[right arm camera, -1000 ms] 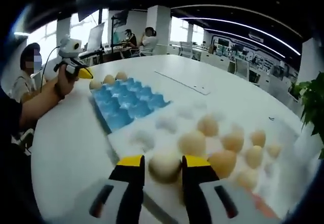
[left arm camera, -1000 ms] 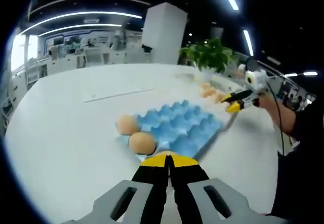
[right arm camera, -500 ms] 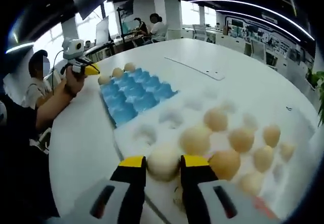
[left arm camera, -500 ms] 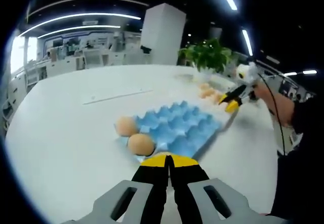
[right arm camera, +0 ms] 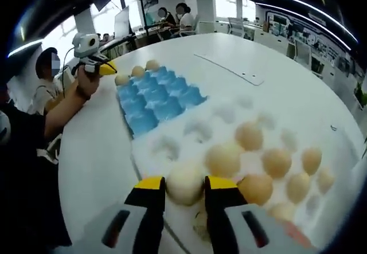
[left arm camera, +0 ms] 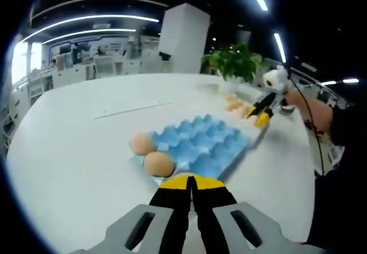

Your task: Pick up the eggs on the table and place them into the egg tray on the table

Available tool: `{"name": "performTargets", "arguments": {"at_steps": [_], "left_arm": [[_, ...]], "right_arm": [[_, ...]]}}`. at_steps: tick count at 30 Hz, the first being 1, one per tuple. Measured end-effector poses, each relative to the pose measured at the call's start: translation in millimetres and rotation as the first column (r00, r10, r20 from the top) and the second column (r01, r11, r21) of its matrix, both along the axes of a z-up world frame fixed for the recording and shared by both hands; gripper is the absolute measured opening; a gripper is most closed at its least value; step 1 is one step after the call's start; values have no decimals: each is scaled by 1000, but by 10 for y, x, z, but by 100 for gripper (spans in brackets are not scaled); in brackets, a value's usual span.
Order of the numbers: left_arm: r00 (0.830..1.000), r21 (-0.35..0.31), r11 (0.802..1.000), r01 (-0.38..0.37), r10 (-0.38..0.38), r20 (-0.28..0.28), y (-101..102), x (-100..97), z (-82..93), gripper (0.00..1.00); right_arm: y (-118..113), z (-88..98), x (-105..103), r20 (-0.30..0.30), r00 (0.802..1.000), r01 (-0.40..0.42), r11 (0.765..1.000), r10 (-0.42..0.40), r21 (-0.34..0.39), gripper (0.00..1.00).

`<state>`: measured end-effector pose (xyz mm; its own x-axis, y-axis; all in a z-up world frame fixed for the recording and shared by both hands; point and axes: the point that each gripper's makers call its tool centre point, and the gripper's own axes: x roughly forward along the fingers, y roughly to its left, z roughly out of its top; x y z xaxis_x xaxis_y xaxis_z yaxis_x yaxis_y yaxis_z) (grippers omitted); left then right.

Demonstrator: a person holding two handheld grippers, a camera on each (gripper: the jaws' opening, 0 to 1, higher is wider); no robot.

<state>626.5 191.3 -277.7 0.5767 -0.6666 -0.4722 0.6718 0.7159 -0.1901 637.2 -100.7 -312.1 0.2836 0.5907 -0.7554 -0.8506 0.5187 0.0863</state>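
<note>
In the right gripper view my right gripper [right arm camera: 185, 184] is shut on a pale egg [right arm camera: 184, 182] that sits among several brown eggs [right arm camera: 250, 136] on a white dimpled tray [right arm camera: 198, 131]. Beyond lies the blue egg tray [right arm camera: 156, 96], with eggs [right arm camera: 137, 71] at its far end. A hand holds my left gripper [right arm camera: 106, 67] just past those eggs. In the left gripper view my left gripper [left arm camera: 192, 181] is shut with nothing in it, close to the blue tray [left arm camera: 202, 144] and its two eggs [left arm camera: 159, 164]. The right gripper [left arm camera: 259, 115] dips over the loose eggs [left arm camera: 235, 102] beyond the tray.
A potted plant [left arm camera: 235, 63] and a white pillar [left arm camera: 183, 38] stand past the table's far side. A thin flat strip [left arm camera: 133, 108] lies on the white table [left arm camera: 69, 145]. People sit at desks [right arm camera: 172, 22] in the background.
The right gripper has tipped steeply downward over the loose eggs, its jaws closing slightly on the pale egg. The left gripper has stayed put.
</note>
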Motion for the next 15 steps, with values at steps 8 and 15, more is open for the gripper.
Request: {"name": "performTargets", "arguments": {"at_steps": [8, 15], "left_arm": [[1000, -2, 1000, -2, 2, -3, -3, -12, -3, 1], [1000, 2, 1000, 1, -1, -10, -13, -29, -21, 1]], "right_arm": [[-12, 4, 1, 33, 999, 21, 999, -22, 46, 28], [-5, 33, 3, 100, 994, 36, 994, -46, 101, 28]]}}
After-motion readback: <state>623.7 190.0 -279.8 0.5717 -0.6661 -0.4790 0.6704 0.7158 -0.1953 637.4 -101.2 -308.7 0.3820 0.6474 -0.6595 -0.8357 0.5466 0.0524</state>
